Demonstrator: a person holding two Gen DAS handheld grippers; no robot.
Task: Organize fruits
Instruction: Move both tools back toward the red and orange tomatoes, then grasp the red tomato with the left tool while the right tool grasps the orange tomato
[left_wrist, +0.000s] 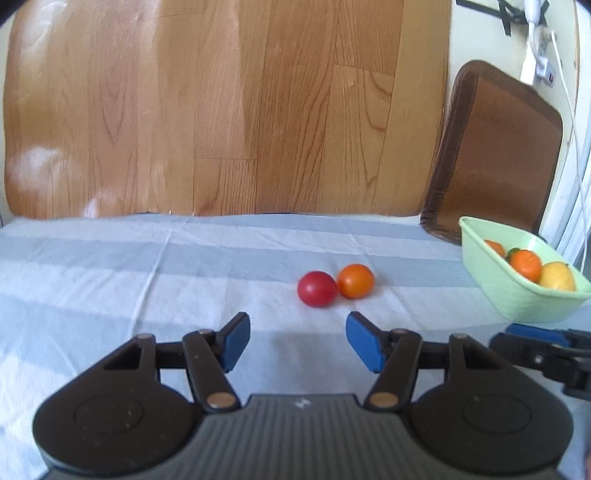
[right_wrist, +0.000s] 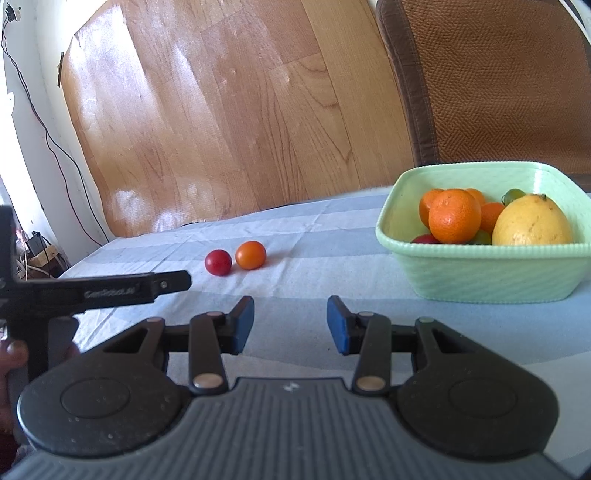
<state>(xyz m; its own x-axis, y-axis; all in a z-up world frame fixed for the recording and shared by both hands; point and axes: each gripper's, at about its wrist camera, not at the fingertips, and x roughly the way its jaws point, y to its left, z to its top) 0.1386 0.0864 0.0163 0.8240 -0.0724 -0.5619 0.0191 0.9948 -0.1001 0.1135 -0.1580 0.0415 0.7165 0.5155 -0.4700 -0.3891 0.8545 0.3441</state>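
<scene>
- Nearest to me is my left gripper (left_wrist: 297, 338), its blue pads standing partly apart with nothing between them and touching nothing; it hangs over the pale blue-and-white striped tablecloth (left_wrist: 110, 280), just short of the two loose fruits.
- Left of the light green ribbed plastic basket (right_wrist: 491, 271), well apart from it, lies the small round red tomato (left_wrist: 317, 294), touching the small round orange tomato (left_wrist: 355, 281) on its basket side.
- Risk as I judge it: the pair sit pressed together, so if I close on the red one my basket-side pad may wedge against the orange one and nudge it away; both are round and smooth and could roll across the cloth toward its far edge.
- Squeezing too hard could also split a soft tomato, or pop it out from between the pads.
- My right gripper (right_wrist: 291, 325) waits on the near side of the basket, pads partly apart too, empty and touching nothing.
- Inside the basket sit several oranges (right_wrist: 455, 216), a large yellow lemon (right_wrist: 532, 221) and some smaller red and green fruits; it looks fairly full, so a fruit dropped from too high might bounce off the heap.
</scene>
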